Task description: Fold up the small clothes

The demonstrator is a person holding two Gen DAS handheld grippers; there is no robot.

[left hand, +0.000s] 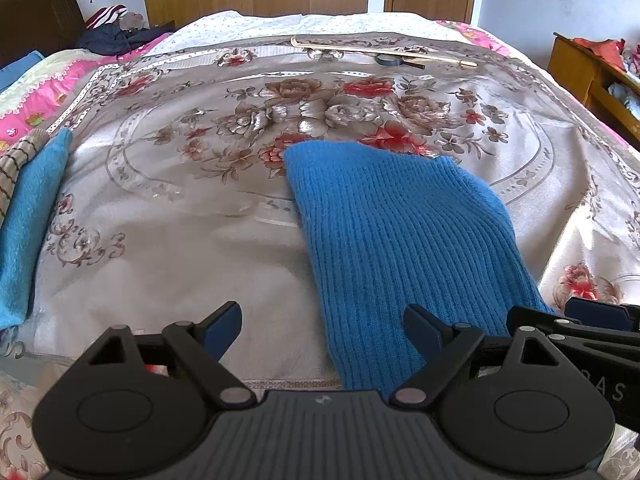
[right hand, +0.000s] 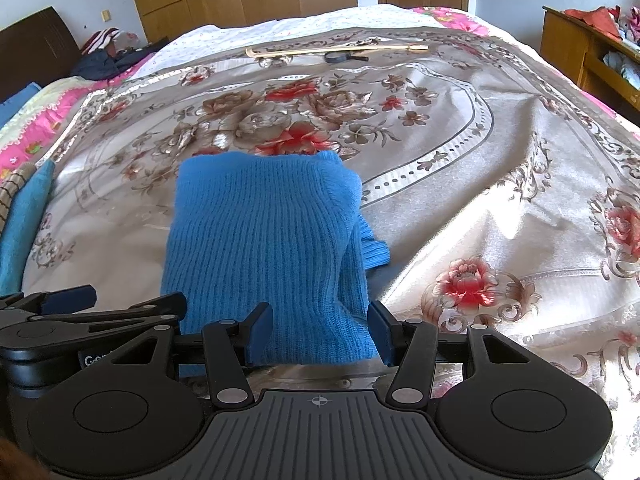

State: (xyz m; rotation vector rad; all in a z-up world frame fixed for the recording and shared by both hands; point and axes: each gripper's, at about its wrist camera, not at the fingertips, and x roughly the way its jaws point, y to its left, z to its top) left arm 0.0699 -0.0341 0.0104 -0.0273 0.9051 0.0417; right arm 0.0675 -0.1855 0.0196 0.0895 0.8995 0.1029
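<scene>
A blue ribbed knit sweater lies folded into a narrow block on the flowered bedspread, its near hem at the bed's front edge. My left gripper is open, with the sweater's left near corner by its right finger and bare bedspread under its left finger. In the right wrist view the sweater fills the middle, a ribbed cuff sticking out on its right side. My right gripper is open, its blue pads on either side of the near hem. The left gripper shows at the left edge.
A folded blue cloth on a striped one sits at the left edge of the bed. A wooden stick and a magnifying glass lie at the far side. A wooden cabinet stands to the right, with dark clothes at far left.
</scene>
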